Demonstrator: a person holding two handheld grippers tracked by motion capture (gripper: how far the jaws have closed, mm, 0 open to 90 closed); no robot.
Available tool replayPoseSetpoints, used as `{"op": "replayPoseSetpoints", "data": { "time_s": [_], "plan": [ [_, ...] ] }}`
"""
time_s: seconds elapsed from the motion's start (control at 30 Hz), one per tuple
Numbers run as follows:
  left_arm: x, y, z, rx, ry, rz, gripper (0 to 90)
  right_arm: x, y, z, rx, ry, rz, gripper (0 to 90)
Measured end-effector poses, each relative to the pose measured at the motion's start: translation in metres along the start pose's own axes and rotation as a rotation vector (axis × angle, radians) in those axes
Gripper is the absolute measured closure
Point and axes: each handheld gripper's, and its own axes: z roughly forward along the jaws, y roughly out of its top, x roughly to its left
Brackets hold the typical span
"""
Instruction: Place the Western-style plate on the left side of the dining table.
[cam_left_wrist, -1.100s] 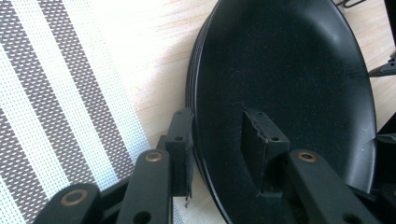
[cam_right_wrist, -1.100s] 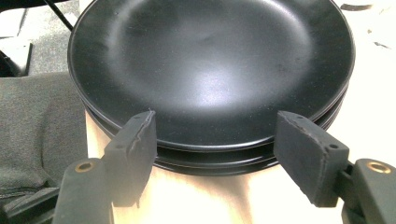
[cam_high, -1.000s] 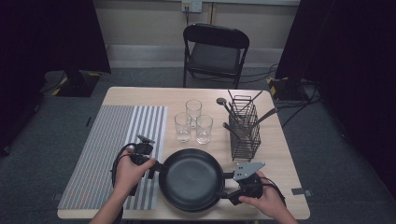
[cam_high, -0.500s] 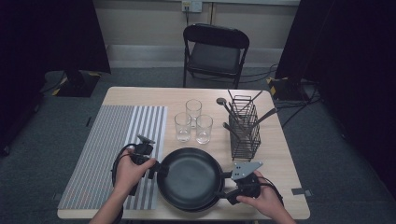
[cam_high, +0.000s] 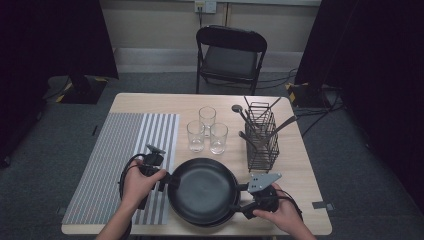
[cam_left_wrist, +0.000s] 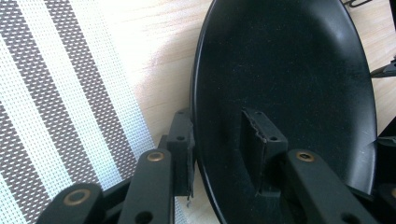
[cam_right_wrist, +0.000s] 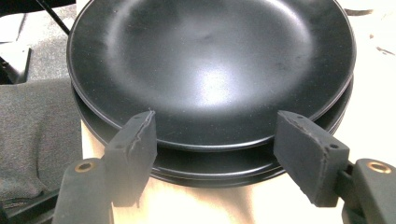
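High view: wooden table (cam_high: 300, 165), striped mat (cam_high: 125, 150), grey carpet (cam_high: 65, 120).

The table (cam_high: 150, 102) was viewed from above, facing forward; the black plates (cam_high: 202, 190) were shared, seen close, by both gripper views.

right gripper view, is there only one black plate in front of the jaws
No, two black plates are stacked there: the top plate sits on a lower plate whose rim shows beneath it.

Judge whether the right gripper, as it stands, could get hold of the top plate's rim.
Probably yes. The right gripper stands open, its jaws either side of the top plate's near rim with nothing between. The left gripper holds the far rim, which should not block it.
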Motion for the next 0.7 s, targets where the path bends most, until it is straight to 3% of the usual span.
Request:
{"op": "replayPoseSetpoints", "data": {
  "time_s": [0.7],
  "plan": [
    [0.0006, 0.0000, 0.0005, -0.008, -0.006, -0.015, 62.0, -0.0003, -0.0010, 0.0007, -0.011, 0.000, 0.002, 29.4]
  ]
}}
